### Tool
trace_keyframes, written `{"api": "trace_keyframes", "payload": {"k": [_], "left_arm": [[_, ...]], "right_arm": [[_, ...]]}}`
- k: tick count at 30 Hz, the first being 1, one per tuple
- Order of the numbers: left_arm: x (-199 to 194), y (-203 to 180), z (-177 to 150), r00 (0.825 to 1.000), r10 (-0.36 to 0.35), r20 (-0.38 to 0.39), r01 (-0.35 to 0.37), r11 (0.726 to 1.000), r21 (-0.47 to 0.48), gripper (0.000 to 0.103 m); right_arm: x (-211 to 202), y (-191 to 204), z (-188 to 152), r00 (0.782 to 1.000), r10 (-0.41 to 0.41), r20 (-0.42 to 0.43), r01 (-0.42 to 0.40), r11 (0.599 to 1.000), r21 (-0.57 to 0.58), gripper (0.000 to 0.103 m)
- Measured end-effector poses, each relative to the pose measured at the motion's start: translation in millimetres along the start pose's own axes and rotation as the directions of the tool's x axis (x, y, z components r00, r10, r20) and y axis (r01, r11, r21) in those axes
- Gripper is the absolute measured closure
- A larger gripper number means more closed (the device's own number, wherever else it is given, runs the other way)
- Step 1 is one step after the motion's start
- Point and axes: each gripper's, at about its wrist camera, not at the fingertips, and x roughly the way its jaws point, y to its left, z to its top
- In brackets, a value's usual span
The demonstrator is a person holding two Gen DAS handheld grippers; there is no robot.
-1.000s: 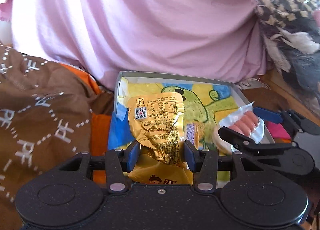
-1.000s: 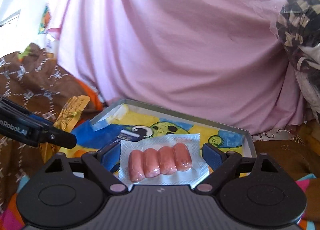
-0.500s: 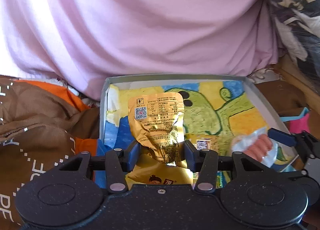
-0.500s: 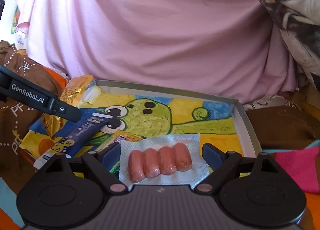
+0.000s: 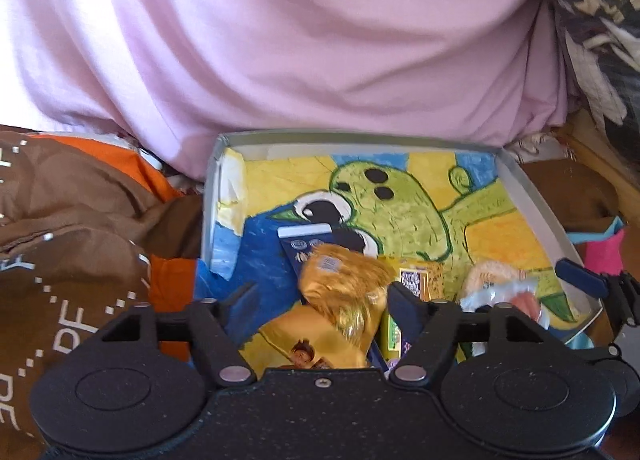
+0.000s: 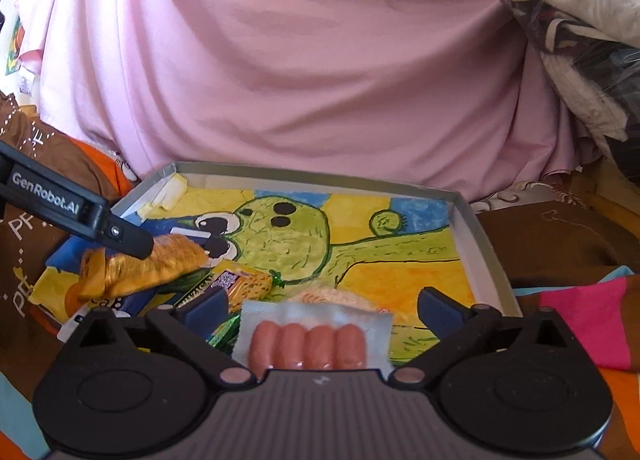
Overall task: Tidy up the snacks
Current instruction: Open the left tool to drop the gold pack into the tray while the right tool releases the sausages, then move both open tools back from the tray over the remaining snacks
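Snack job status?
Done: several packs, the gold packet included, lie piled at the tray's near end; the left claw is open over them. In hand: the sausage pack sits between the right claw's spread fingers, apparently loose. Left: possibly tidying the pile.

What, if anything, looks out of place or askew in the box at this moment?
The crumpled gold packet lies tilted on top of the blue packet at the near-left end of the box, heaped rather than flat.
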Motion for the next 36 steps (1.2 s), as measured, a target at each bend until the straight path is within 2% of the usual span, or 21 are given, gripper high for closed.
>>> {"api": "trace_keyframes", "payload": {"k": [6,12,20,25,30,36], "left_arm": [[-23.0,2.6,-1.4,0.999,0.014,0.053,-0.011,0.999,-0.047,0.013],[-68.0,4.5,-19.0,0.989,0.038,0.144,-0.028,0.997,-0.075,0.003],[-118.5,5.6,-58.9,0.98,0.069,0.188,-0.046,0.991,-0.124,0.002],[-150.7,4.9,-85.5,0.974,0.053,0.222,-0.02,0.989,-0.147,0.002],[-185.4,7.7,-112.5,0.972,0.01,0.236,0.035,0.981,-0.189,0.001],[-211.7,7.7,-139.1,0.98,0.032,0.196,-0.001,0.988,-0.157,0.001]], "right_arm": [[-20.9,-3.3,1.5,0.999,-0.011,0.041,0.01,1.0,0.025,0.0],[-69.2,-9.9,-2.8,0.997,-0.017,0.08,0.008,0.993,0.115,0.0],[-133.6,-6.2,-22.3,0.993,-0.01,0.12,-0.008,0.989,0.147,0.0],[-164.9,-0.8,-35.9,0.994,-0.016,0.107,0.003,0.993,0.12,0.0],[-191.1,5.4,-42.6,0.996,0.006,0.093,-0.013,0.996,0.083,0.0],[-215.2,24.5,-56.4,0.998,0.006,0.058,-0.008,0.999,0.043,0.0]]}}
